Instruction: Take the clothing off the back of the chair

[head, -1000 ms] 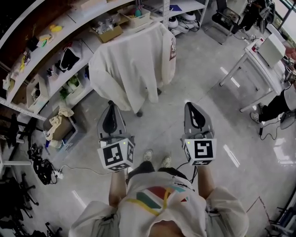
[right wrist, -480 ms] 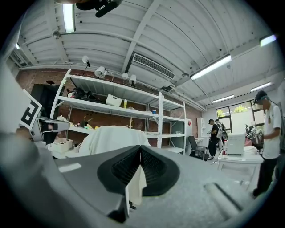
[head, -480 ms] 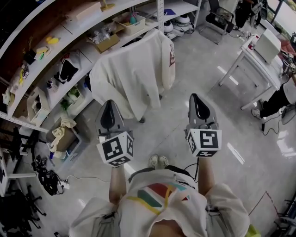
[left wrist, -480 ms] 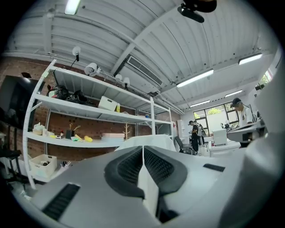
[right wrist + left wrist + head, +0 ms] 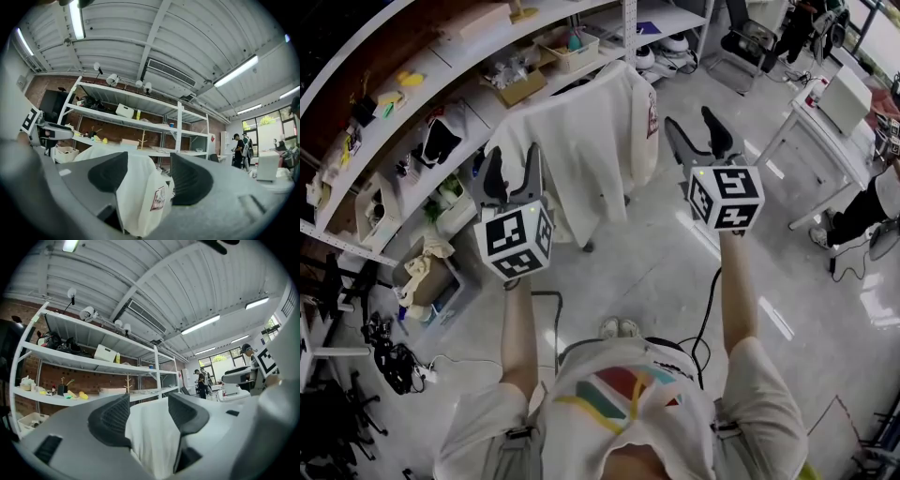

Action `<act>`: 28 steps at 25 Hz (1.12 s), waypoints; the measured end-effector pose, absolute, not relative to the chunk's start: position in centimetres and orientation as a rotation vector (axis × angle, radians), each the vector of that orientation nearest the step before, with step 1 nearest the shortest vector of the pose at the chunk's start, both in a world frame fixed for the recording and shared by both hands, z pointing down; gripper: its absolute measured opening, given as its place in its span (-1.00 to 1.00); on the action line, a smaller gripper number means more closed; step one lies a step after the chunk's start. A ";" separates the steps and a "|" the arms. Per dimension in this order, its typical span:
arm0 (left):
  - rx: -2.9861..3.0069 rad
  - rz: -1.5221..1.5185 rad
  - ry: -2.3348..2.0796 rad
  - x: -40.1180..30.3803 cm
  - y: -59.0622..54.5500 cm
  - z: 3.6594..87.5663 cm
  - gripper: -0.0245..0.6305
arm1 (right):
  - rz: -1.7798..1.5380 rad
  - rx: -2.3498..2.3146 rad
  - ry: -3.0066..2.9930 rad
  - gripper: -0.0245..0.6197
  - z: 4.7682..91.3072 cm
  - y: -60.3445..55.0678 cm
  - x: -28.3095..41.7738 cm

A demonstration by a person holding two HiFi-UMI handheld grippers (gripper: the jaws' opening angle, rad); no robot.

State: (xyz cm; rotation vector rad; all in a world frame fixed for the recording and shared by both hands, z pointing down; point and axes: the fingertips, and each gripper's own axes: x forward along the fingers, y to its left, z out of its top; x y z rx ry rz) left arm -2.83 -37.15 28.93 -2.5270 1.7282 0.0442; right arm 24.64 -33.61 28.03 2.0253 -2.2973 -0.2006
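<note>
A white garment (image 5: 572, 150) with a red patch on its sleeve hangs draped over the back of a chair, in front of the shelves. My left gripper (image 5: 514, 161) is held up just short of its left side. My right gripper (image 5: 692, 124) is up beside its right sleeve. Both point level at it, their jaws are opening, and nothing lies between the pads. In the left gripper view the garment (image 5: 152, 437) shows through the gap of that gripper (image 5: 149, 404), still some way off. The right gripper view frames the garment (image 5: 136, 197) and its patch (image 5: 158, 199) between the jaws of the right gripper (image 5: 149, 164).
Long white shelving (image 5: 441, 56) with boxes and small items runs behind the chair. A white table (image 5: 825, 112) stands at the right, with a seated person (image 5: 872, 206) beside it. A bin with cloth (image 5: 427, 272) and cables (image 5: 389, 347) lie on the floor at the left.
Both grippers have risen and moved forward toward the chair. Their jaws, shut in the earlier frames, now stand apart.
</note>
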 end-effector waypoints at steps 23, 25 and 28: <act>-2.564 -0.523 1.880 -7.3 -48.1 39.0 -0.10 | 0.159 1.757 -2.069 -0.14 37.0 -53.9 27.4; -2.568 -0.548 1.894 -7.6 -48.7 39.6 -0.10 | 0.177 1.743 -2.072 -0.16 37.8 -54.8 27.1; -2.569 -0.602 1.897 -7.7 -49.1 40.4 -0.10 | 0.213 1.733 -2.070 -0.17 39.2 -55.8 26.9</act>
